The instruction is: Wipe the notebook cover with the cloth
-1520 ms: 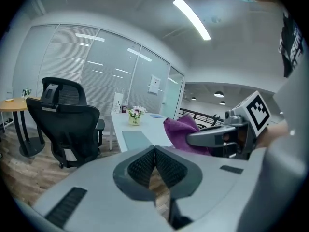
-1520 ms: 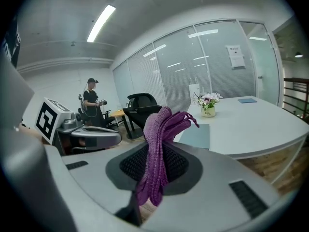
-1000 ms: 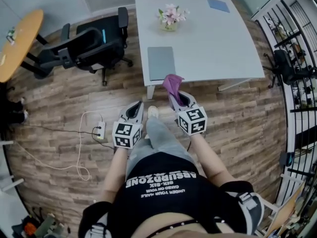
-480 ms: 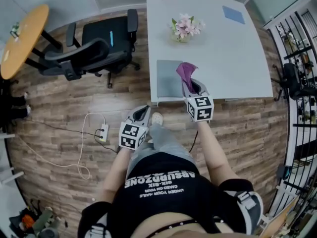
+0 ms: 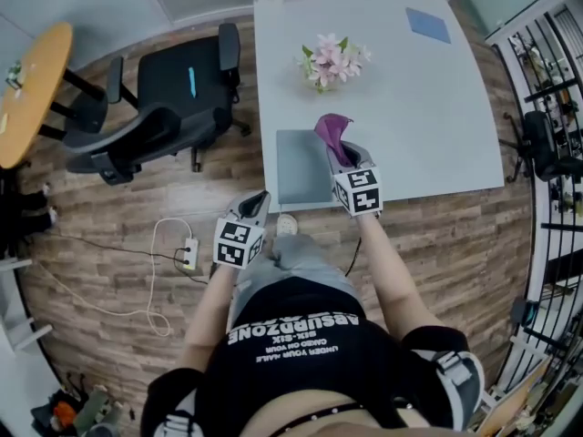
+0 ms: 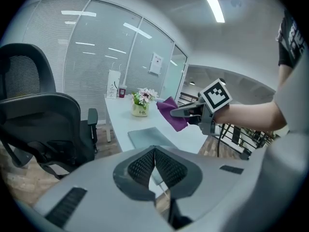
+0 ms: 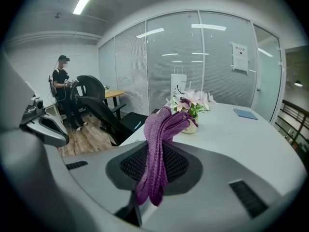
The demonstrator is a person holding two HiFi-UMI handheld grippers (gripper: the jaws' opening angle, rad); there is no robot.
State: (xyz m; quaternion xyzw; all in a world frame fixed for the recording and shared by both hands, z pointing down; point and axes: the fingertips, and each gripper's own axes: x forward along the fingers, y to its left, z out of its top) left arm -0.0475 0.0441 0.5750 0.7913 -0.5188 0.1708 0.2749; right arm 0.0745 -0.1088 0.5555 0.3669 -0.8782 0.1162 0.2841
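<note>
the right gripper (image 5: 339,148) is hovering above the near edge of the white rectangular counter (image 5: 428,107). its jaws are pressing together on a purple knitted cloth (image 7: 159,144), which is standing up out of the jaws in a bunch, while a short end is hanging down behind them. the flat grey notebook (image 5: 299,169) is lying closed on the near left corner of the counter, just beside this gripper on its left. in the left gripper view the cloth is hanging in the air above the counter and is looking apart from the notebook cover.

the left gripper (image 5: 260,198) is hanging lower, over the brown wooden floor (image 5: 118,208), in front of the counter edge and well apart from the notebook. its jaws are resting together and are holding nothing.

a small pot of pink and white flowers (image 5: 330,62) is standing near the middle of the counter, beyond the notebook. a thin blue sheet (image 5: 427,25) is lying at the far right corner. a black office chair (image 5: 173,98) is standing left of the counter, and a white power strip (image 5: 189,254) is lying on the floor near the left gripper.
</note>
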